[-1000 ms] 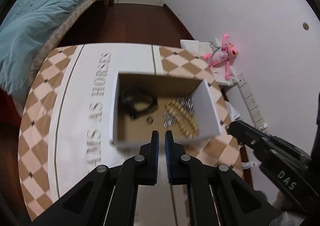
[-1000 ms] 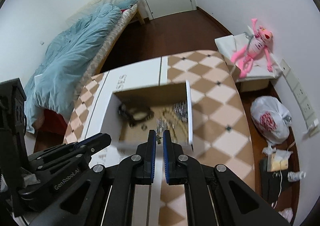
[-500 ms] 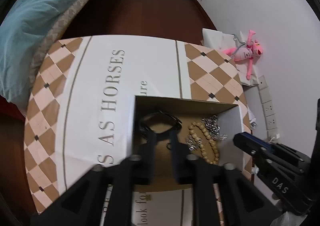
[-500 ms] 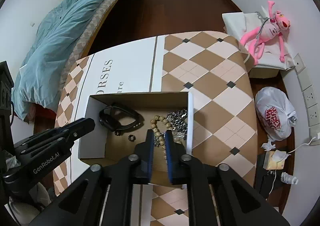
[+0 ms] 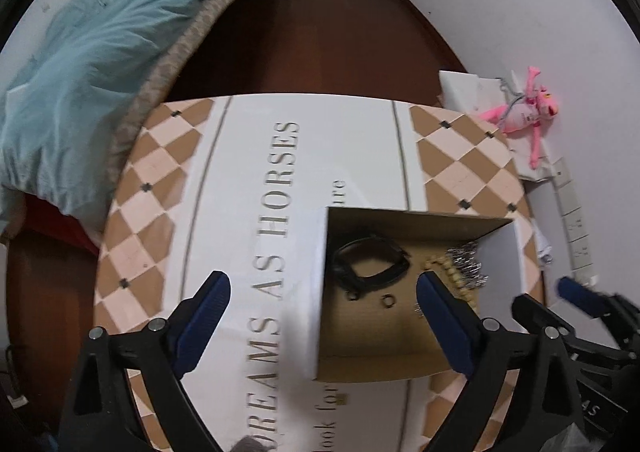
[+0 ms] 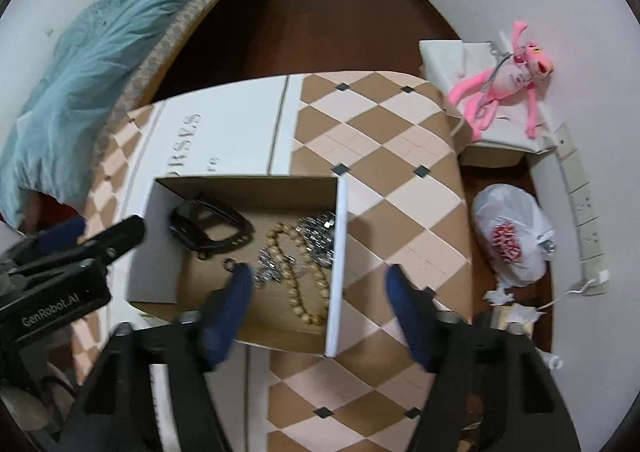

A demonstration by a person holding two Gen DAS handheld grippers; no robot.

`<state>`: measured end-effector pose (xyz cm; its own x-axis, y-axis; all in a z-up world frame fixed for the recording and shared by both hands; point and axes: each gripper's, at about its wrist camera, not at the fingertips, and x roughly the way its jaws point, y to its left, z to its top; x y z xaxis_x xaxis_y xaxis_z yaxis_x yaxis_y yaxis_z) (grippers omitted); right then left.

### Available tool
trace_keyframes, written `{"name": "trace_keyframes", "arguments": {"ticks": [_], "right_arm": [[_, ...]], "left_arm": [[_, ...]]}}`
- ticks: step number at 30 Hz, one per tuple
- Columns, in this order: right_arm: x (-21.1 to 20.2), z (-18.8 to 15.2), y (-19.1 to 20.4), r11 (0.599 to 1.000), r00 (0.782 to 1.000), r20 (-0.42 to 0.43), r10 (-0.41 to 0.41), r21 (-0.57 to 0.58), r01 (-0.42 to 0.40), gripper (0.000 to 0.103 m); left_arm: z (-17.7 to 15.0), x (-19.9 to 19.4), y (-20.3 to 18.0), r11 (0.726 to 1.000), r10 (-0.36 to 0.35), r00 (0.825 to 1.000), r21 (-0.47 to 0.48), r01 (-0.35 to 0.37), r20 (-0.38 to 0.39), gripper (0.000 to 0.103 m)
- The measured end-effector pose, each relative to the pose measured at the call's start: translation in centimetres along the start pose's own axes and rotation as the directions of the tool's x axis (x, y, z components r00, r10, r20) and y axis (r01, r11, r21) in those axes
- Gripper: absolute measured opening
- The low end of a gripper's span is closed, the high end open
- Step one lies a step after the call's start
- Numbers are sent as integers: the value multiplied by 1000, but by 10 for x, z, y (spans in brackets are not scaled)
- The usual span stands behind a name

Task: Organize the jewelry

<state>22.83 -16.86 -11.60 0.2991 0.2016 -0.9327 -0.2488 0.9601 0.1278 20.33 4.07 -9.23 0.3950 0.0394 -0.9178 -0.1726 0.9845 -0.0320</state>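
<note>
We log one open cardboard box (image 6: 336, 264) on the patterned tabletop (image 6: 400, 156) as our landmark. Inside the box we count a black watch band (image 6: 208, 226) toward its far-left corner, a small dark ring (image 6: 230, 264) just nearer than the band, a string of tan beads (image 6: 298, 288) running down its right half, and a silvery chain (image 6: 320, 234) heaped against its right wall — beads and chain touch. The left hand-held gripper (image 5: 322, 292) hovers over the box's left wall, fingers spread wide, nothing between them. The right hand-held gripper (image 6: 318, 284) hangs over the box's right wall, fingers likewise wide apart and empty. Beyond the tabletop, right of the box, we note a pink plush toy (image 6: 508, 80) and a white plastic bag (image 6: 510, 236); to the left, a bed with a teal quilt (image 6: 92, 64).
</note>
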Motion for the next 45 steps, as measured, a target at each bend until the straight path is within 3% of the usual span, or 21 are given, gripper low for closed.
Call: {"name": "trace_keyframes", "arguments": {"ticks": [4, 13, 24, 32, 45], "right_arm": [[4, -12, -3, 997, 997, 0, -73, -6, 73, 93], [-14, -34, -7, 992, 992, 31, -122, 17, 122, 97], [-99, -70, 4, 993, 979, 167, -119, 31, 115, 97], [-178, -109, 11, 992, 950, 286, -126, 40, 120, 97], [-281, -148, 28, 992, 891, 436, -126, 30, 126, 103]], "left_arm": [[-15, 2, 5, 999, 49, 999, 12, -49, 9, 102], [-41, -11, 10, 997, 73, 997, 0, -73, 22, 102], [-72, -94, 8, 999, 32, 988, -7, -32, 154, 102], [-99, -170, 10, 999, 41, 962, -14, -39, 270, 102], [-126, -248, 10, 1000, 7, 934, 0, -8, 356, 102]]}}
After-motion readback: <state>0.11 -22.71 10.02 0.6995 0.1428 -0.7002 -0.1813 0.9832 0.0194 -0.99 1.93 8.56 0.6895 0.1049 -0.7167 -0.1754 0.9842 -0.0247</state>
